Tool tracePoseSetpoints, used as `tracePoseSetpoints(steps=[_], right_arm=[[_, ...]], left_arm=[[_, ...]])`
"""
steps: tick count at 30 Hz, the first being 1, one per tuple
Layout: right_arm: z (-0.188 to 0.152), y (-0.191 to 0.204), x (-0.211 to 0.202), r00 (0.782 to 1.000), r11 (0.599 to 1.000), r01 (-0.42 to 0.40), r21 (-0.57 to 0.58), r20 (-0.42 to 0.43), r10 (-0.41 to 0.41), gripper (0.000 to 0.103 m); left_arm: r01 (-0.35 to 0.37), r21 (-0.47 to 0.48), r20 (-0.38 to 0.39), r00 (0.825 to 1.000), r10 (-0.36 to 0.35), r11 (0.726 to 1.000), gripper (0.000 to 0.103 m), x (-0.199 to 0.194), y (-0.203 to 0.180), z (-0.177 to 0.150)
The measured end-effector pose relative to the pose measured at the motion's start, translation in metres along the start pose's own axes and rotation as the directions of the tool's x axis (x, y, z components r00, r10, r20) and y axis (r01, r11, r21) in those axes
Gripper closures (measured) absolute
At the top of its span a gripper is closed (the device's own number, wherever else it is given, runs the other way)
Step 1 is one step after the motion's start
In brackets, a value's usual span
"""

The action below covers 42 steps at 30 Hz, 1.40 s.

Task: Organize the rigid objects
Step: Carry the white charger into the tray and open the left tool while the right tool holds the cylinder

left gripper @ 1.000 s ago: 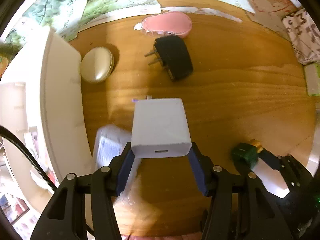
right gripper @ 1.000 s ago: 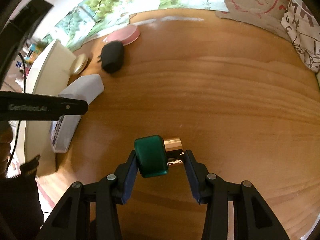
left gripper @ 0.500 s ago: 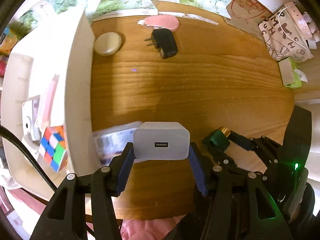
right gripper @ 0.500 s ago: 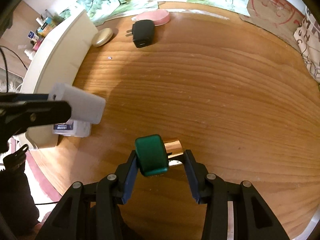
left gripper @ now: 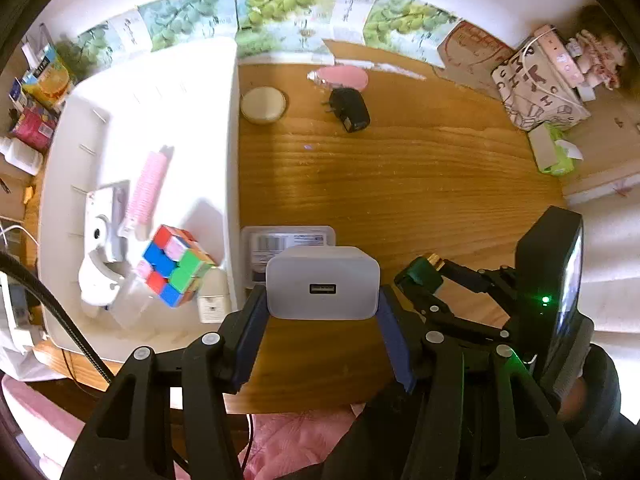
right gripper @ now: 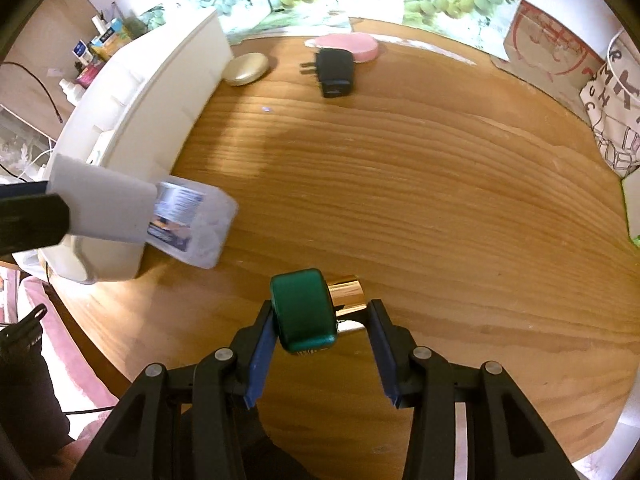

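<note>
I see left gripper (left gripper: 322,312) clamping white charger (left gripper: 322,282) beside white bin (left gripper: 232,128), right gripper (right gripper: 322,334) gripping green bottle (right gripper: 306,314), clear box (right gripper: 192,224) against bin wall, cube (left gripper: 176,266) inside visible only from left wrist

Worktop (left gripper: 400,184): wood, grain running left to right, front edge curved. White bin (left gripper: 234,160) stands on its left part. Clear plastic box with printed label (right gripper: 192,220) lies flat, touching the bin's right wall near the front. Far side: cream oval case (left gripper: 264,105) just beside the bin; black plug adapter (left gripper: 352,110) to its right, prongs toward the case; pink oval case (left gripper: 346,77) directly behind the adapter. Patterned bag (left gripper: 536,88) sits at the far right corner.
</note>
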State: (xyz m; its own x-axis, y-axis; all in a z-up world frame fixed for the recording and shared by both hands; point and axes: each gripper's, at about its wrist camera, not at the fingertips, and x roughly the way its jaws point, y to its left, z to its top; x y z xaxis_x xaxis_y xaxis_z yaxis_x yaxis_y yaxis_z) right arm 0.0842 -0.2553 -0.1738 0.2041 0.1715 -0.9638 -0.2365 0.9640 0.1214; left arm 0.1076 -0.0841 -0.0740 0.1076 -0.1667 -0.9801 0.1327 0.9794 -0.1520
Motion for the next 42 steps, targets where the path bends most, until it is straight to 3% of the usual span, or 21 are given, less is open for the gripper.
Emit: tracePoseSetpoints(steps=[15, 29, 35, 42], right_arm=[[0.007, 0.072, -0.029, 0.992, 0.999, 0.048, 0.019, 0.114, -0.05, 0.058], [0.001, 0.122, -0.054, 0.967, 0.986, 0.091, 0.139, 0.226, -0.121, 0.058], [0.005, 0.145, -0.056, 0.959, 0.979, 0.057, 0.198, 0.263, -0.109, 0.058], [0.015, 0.177, -0.061, 0.944, 0.978, 0.025, 0.209, 0.318, -0.092, 0.061]], left_arm=[[-0.002, 0.035, 0.107, 0.994, -0.001, 0.999, 0.045, -0.043, 0.067, -0.01], [-0.018, 0.095, 0.147, 0.989, 0.004, 0.995, 0.045, -0.045, 0.133, -0.02], [-0.087, 0.115, 0.204, 0.977, 0.063, 0.989, 0.045, -0.047, 0.158, -0.022], [-0.127, 0.112, 0.311, 0.946, 0.086, 0.986, 0.045, -0.052, 0.188, -0.024]])
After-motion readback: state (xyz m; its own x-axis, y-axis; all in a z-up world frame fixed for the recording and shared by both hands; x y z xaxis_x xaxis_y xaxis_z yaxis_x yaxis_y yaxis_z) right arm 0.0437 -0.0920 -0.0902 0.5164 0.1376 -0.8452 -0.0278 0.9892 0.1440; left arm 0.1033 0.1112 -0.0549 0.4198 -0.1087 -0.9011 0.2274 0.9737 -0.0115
